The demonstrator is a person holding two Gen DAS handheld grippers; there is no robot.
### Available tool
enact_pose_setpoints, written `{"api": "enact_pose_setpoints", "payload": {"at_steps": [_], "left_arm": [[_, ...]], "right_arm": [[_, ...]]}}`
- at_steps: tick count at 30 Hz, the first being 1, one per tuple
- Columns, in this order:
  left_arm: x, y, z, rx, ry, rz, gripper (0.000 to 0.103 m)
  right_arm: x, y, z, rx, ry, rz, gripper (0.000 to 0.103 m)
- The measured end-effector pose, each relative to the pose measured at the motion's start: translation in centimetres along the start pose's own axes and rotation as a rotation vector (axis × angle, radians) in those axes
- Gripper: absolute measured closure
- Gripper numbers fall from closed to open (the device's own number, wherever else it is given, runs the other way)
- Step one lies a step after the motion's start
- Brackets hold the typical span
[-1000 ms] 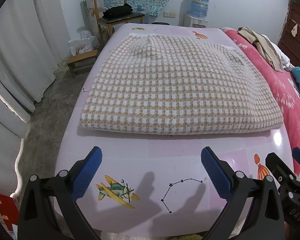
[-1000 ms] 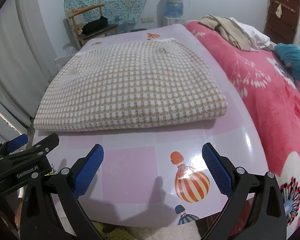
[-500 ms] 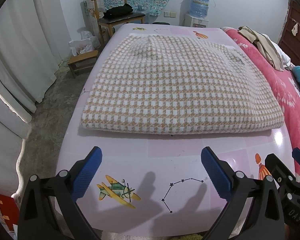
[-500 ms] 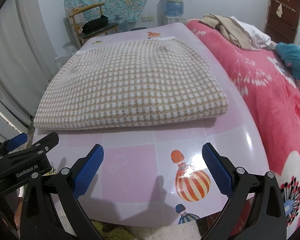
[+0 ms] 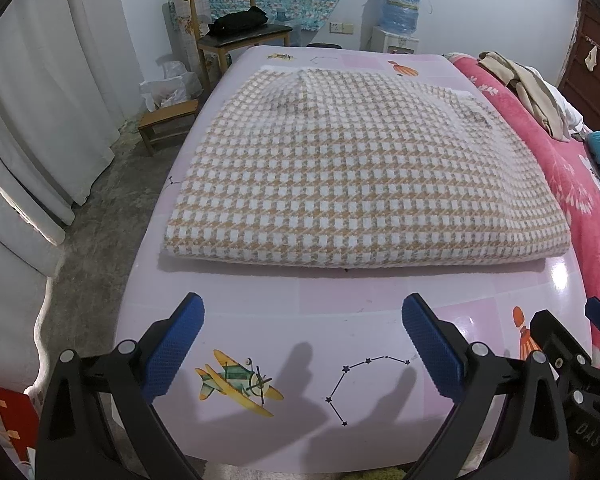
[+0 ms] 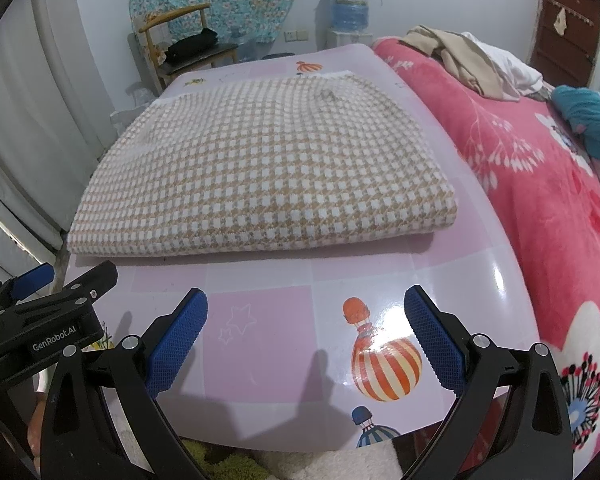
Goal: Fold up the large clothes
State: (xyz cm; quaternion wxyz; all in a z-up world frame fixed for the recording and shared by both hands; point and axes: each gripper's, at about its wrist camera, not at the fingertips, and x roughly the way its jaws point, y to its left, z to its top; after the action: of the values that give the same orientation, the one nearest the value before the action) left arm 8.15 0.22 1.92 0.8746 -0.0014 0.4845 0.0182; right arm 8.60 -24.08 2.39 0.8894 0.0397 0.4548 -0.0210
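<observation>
Checked garment lying folded on the pink bench, seen along both claws. The garment forms a thick, flat rectangle with its rounded fold edge toward the viewer and its layered edges toward the far end; it covers most of the bench's middle and far part, leaving a bare strip in front. Left claw and right claw hover above that bare strip, side by side, each with its blue pads spread wide and nothing between them; neither touches the cloth. In the right view the left claw's body appears at the left margin, showing how close the two tools are held. The placement suggests a pause between folds: the claws are drawn back from the near edge, level with it, where each could take one near corner. Judged from the tidy outline, the task is well along, and a further halving may or may not be intended. A thick knit of this kind would likely slip or bulge if pinched through all layers at once. The pink bed to the right carries a heap of other clothes, kept apart from the working surface; a chair stands beyond the bench.
</observation>
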Motion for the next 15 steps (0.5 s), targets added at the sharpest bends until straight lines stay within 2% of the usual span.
{"api": "enact_pose_setpoints", "payload": {"at_steps": [15], "left_arm": [[0.13,-0.29,-0.01,0.004,0.006,0.009,0.006]], "right_arm": [[0.22,-0.18,-0.23,0.001,0.007,0.006,0.008]]}}
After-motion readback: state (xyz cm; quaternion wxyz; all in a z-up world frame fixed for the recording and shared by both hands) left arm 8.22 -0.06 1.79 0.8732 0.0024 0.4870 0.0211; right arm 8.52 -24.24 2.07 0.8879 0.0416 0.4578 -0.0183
